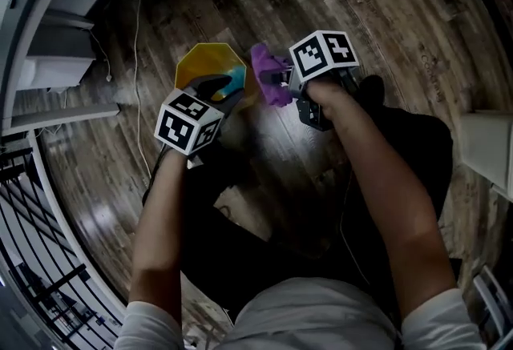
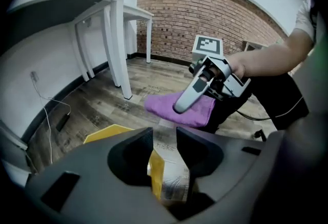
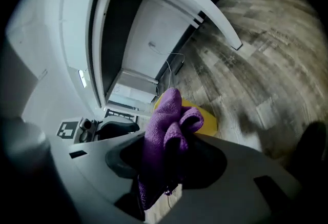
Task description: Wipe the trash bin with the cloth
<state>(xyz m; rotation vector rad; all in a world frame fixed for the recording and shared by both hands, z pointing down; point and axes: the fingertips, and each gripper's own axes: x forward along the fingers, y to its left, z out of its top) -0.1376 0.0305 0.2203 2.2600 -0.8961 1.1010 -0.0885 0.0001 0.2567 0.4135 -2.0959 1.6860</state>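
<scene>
bin (image 1: 204,64) half behind l. tool (image 1: 223,89)

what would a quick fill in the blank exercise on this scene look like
1. The right tongs are shut on a ____ cloth.
2. The left tongs grip the wall of the ____ trash bin.
3. In the left gripper view, the far wall is built of ____.
4. The table in that view has ____ legs.

Missing words: purple; yellow; brick; white
</scene>
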